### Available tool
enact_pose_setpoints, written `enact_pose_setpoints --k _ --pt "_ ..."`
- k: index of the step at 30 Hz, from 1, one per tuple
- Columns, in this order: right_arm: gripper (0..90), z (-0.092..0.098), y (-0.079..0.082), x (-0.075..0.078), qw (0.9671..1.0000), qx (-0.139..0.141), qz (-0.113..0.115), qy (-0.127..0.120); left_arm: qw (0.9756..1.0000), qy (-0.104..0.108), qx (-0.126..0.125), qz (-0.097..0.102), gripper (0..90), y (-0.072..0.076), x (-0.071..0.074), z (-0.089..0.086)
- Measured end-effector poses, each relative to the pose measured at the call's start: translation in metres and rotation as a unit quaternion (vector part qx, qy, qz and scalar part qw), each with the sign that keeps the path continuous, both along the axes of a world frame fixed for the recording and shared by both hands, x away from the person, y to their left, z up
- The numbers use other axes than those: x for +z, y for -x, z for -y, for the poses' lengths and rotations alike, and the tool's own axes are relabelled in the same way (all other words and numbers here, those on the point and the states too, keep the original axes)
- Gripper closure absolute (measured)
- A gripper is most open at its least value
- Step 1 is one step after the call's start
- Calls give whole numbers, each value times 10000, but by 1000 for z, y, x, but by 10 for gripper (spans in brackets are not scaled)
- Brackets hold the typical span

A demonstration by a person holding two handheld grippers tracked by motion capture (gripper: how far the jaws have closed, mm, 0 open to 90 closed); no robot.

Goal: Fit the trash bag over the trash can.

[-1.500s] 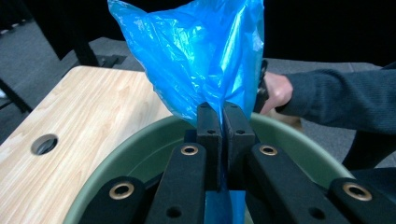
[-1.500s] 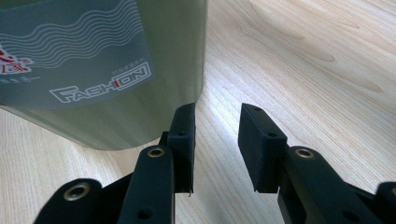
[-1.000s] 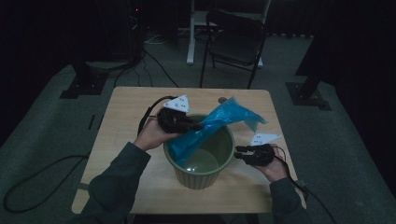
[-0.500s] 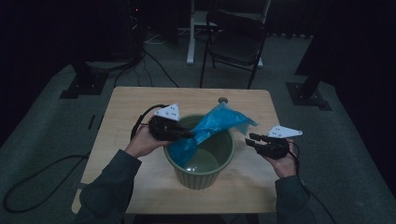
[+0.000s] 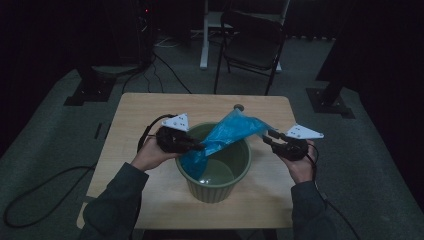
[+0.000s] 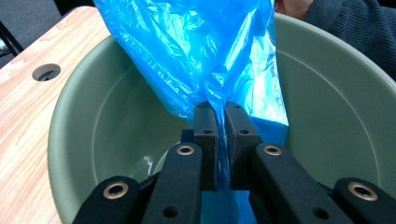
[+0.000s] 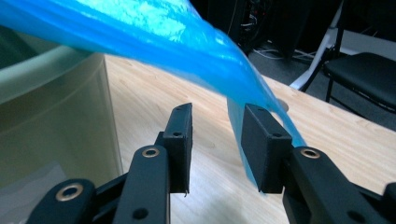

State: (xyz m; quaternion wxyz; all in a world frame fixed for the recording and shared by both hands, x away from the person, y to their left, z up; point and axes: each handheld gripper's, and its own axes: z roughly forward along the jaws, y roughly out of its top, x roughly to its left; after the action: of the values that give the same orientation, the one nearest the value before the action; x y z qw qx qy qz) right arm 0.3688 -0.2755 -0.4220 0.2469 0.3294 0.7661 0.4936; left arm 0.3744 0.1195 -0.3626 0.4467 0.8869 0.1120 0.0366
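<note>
A blue plastic bag [image 5: 227, 135] stretches across the mouth of a green bucket [image 5: 215, 187] in the middle of the table. My left gripper [image 5: 199, 147] is at the bucket's left rim, shut on the bag's lower part [image 6: 219, 70], which hangs into the bucket [image 6: 93, 116]. My right gripper [image 5: 269, 138] stands open to the right of the bucket. In the right gripper view the bag's upper end [image 7: 187, 42] passes over the gripper [image 7: 217, 144] and a corner hangs against the right pad [image 7: 261, 140]. The bucket wall [image 7: 51, 107] is at left.
The wooden table [image 5: 150, 112] has a round cable hole [image 5: 238, 107] behind the bucket. A black folding chair [image 5: 252, 47] and stand bases are on the floor beyond the table. Cables trail from both grippers.
My left gripper has drawn the bag left and lower over the bucket. My right gripper has moved out to the right and farther from me, away from the bucket.
</note>
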Motion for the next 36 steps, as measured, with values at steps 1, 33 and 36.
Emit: enact_pose_setpoints --k 1,33,36 --pt "634 -1 -1 1 10000 7 20 21 10000 5 -6 1 849 0 0 -1" --pt "900 -26 0 8 9976 272 116 627 9995 272 146 47 596 0 9 -4" --pt "900 -26 3 9 9974 298 116 646 9993 344 112 75 567 1 13 -3"
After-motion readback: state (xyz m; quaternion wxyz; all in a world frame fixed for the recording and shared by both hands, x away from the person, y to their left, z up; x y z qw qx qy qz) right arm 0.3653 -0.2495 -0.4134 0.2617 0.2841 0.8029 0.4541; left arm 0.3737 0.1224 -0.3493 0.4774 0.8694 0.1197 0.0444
